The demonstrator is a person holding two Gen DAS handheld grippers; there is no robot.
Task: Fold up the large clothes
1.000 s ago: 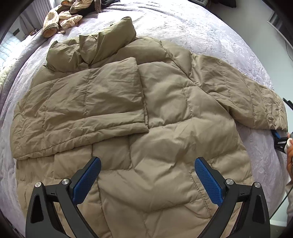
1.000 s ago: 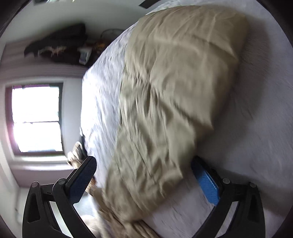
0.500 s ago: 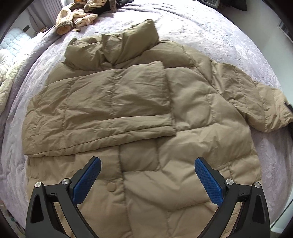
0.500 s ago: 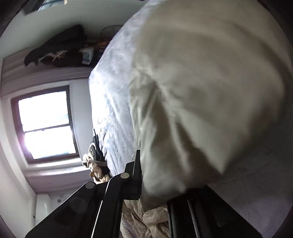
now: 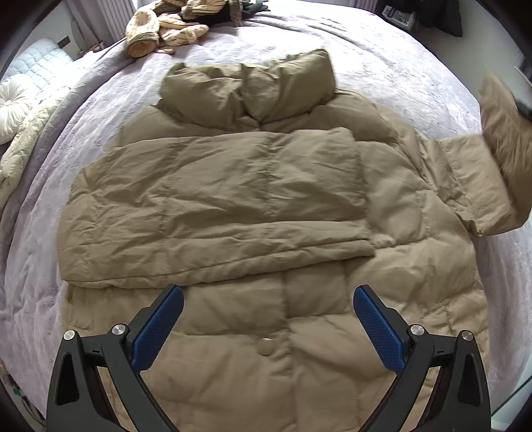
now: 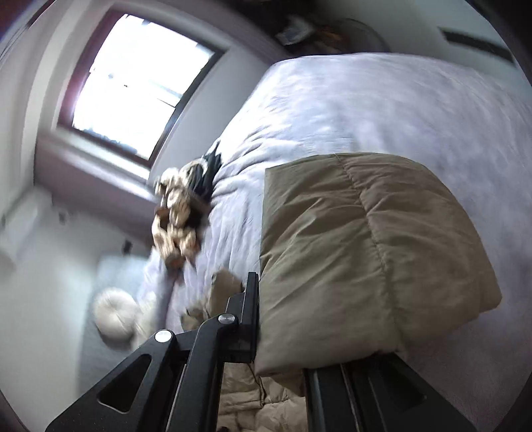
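- Left wrist view: left gripper (image 5: 266, 319) over khaki puffer jacket (image 5: 232, 199) on bed (image 5: 399, 66), jaws spread, holding nothing.
- Right gripper (image 6: 282, 332) jaws pinching jacket sleeve (image 6: 365, 249), lifted off bed.

The quilted puffer coat (image 5: 232, 199) is khaki-tan all over. The bed (image 5: 382, 66) wears a pale lilac cover. The left claw (image 5: 266, 319) is black with blue textured pads (image 5: 379, 329). Cream-and-brown striped clothes (image 5: 166, 26) sit upper left.

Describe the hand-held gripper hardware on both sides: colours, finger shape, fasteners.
Left hand-held gripper: black angular frame with triangular cutouts, silver round bolts at the pivots, two flat fingers faced with blue textured pads. Right hand-held gripper: same black frame and silver bolts; its pads are hidden. No cables, markings or sleeves visible.
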